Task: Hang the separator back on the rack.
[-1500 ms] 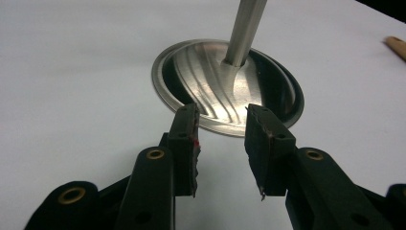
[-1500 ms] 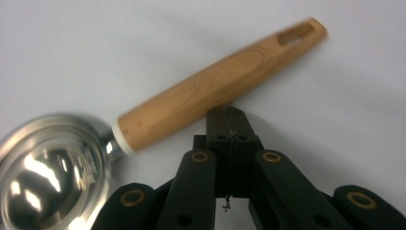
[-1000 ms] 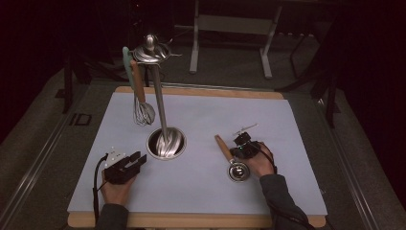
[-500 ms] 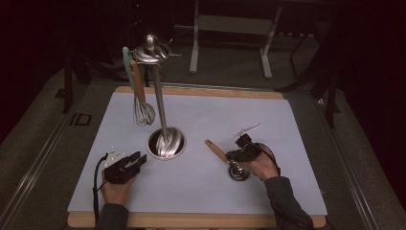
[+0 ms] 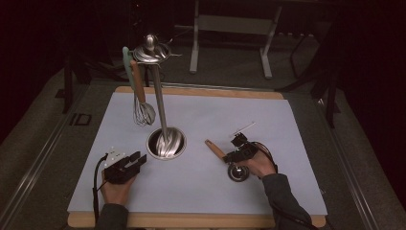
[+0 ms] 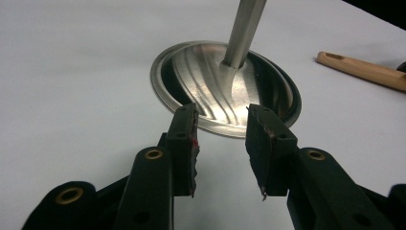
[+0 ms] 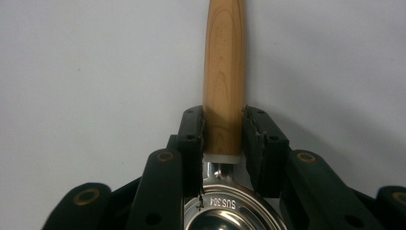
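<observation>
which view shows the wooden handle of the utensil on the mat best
The right gripper view: the wooden handle runs up between that gripper's jaws, grain plain. The high view shows it small; the left gripper view catches its end at the edge.

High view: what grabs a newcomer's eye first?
The tall steel utensil stand at the middle of the white mat, with a wooden-handled whisk hanging from its top at the left. Next, the right gripper at the near right: its jaws have just been opening, with the wooden handle of a steel strainer lying between them on the mat. The left gripper rests open just short of the stand's round base.
</observation>
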Available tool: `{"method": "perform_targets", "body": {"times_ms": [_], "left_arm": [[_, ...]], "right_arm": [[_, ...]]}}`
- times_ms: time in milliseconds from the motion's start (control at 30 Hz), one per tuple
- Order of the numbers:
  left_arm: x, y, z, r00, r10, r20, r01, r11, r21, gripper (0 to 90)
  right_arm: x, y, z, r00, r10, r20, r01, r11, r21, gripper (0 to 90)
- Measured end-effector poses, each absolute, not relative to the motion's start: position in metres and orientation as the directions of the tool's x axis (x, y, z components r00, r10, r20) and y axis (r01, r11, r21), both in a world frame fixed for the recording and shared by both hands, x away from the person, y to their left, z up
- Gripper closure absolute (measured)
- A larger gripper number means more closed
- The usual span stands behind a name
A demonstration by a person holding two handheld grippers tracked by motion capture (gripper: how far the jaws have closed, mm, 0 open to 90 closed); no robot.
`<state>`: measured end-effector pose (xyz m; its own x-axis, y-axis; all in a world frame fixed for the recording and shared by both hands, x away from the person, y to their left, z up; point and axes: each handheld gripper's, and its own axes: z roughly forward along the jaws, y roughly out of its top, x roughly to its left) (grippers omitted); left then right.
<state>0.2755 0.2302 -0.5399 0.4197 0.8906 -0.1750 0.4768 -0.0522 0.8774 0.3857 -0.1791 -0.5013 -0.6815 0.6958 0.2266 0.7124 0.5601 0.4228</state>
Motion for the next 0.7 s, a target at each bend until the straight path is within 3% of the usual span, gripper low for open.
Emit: {"method": "perform_targets", "body": {"times_ms": [433,700], "left_arm": [[0.275,0.23,-0.54,0.42,0.891,-0.171,0.474,-0.054,0.879,64.8],[0.275,0.23,-0.54,0.419,0.892,-0.17,0.474,-0.055,0.879,64.8]], "right_arm": [[0.39,-0.161,-0.503,-0.687,0.686,0.238,0.724,0.62,0.303,68.4],[0.386,-0.154,-0.5,-0.699,0.687,0.197,0.709,0.631,0.315,70.8]]}}
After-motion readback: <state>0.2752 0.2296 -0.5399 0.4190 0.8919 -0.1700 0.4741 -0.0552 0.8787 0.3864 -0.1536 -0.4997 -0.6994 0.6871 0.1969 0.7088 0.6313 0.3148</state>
